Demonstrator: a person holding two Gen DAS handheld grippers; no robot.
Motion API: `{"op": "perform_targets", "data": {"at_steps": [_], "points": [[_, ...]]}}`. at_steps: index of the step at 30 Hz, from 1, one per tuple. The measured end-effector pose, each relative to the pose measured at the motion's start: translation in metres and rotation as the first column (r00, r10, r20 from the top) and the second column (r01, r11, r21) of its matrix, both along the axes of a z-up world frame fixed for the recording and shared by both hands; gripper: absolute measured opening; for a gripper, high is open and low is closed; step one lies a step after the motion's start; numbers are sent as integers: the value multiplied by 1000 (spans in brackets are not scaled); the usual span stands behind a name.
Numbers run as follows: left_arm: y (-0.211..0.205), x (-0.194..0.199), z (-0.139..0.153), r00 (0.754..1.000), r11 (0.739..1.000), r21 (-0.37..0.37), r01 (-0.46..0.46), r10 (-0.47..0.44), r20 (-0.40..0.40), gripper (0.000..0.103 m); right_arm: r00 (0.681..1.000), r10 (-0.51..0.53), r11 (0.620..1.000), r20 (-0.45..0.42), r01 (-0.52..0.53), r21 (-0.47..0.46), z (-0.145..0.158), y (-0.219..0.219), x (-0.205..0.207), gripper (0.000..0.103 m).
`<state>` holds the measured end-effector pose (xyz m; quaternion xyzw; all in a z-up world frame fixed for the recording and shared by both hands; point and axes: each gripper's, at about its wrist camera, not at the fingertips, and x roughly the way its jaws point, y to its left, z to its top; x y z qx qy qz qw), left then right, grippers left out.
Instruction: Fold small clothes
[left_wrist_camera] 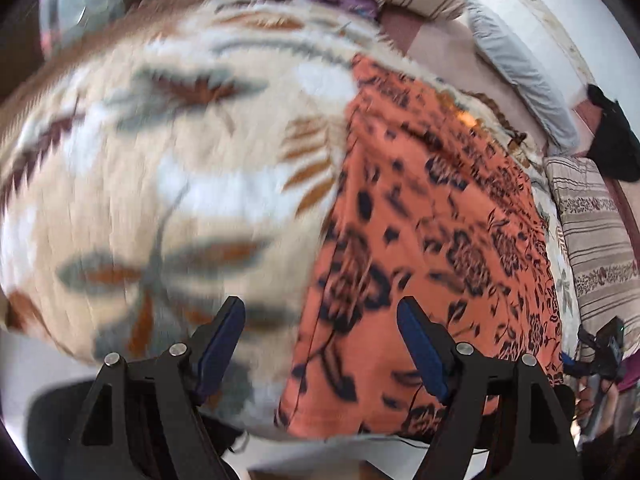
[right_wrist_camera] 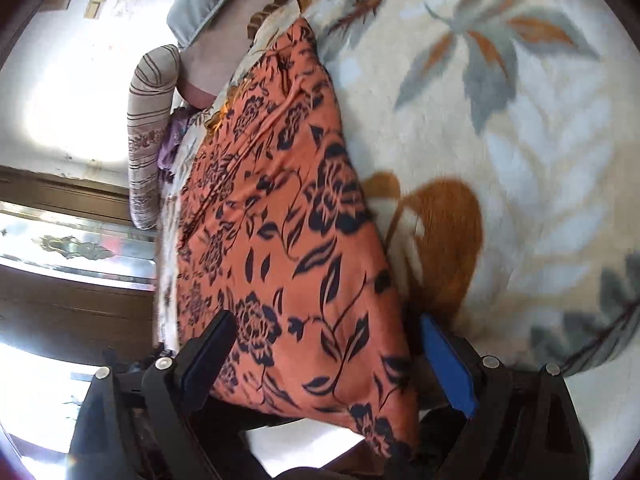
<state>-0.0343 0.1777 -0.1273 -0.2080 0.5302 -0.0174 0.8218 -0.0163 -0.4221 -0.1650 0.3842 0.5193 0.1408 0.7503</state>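
Bed covered by a cream blanket (left_wrist_camera: 168, 168) with leaf print, striped pillow (left_wrist_camera: 596, 240) at the far edge. The orange floral garment (left_wrist_camera: 420, 240) lies flat on the blanket, a long folded strip running away from you; in the right wrist view its near corner (right_wrist_camera: 372, 420) hangs over the bed edge. Your left gripper (left_wrist_camera: 320, 344) hovers above the garment's near end, fingers spread, holding nothing. Your right gripper (right_wrist_camera: 328, 360) straddles the near end, fingers wide apart, not closed on the cloth; contact unclear through blur
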Motion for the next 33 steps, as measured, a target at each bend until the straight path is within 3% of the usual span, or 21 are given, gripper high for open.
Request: {"op": "perform_targets", "data": {"at_steps": [2, 6, 11, 14, 15, 20, 24, 28, 31, 33], "points": [[-2, -8, -6, 999, 1000, -10, -26, 25, -25, 79, 1000, 17, 999, -1, -17, 32, -5, 4, -5, 93], [-5, -25, 4, 999, 993, -108, -47, 49, 23, 79, 997, 75, 993, 34, -78, 89, -1, 17, -22, 93], [-19, -22, -16, 998, 996, -86, -22, 17, -53, 79, 998, 65, 995, 26, -67, 80, -10, 18, -26, 92], [-27, -22, -16, 1000, 999, -52, -8, 7, -27, 78, 997, 78, 993, 24, -80, 84, -12, 20, -23, 92], [-28, -20, -17, 1000, 999, -40, -4, 3, -31, 76, 996, 80, 993, 25, -82, 82, -12, 20, -23, 92], [-21, -23, -17, 999, 999, 22, -30, 31, -38, 40, 996, 87, 995, 20, -88, 53, -12, 24, -21, 92], [-20, -23, -15, 999, 999, 9, -32, 32, -27, 40, 996, 90, 996, 21, -91, 25, -11, 26, -21, 91], [-25, -23, -16, 1000, 999, 27, -24, 25, -15, 51, 997, 80, 997, 14, -80, 4, -11, 26, -22, 88], [-31, -24, -15, 1000, 998, 67, 4, -4, -12, 51, 997, 83, 996, 8, -83, -26, -9, 31, -22, 86], [-29, -24, -15, 1000, 996, 86, 2, -1, -16, 45, 997, 80, 996, -7, -80, -51, -9, 33, -20, 83]]}}
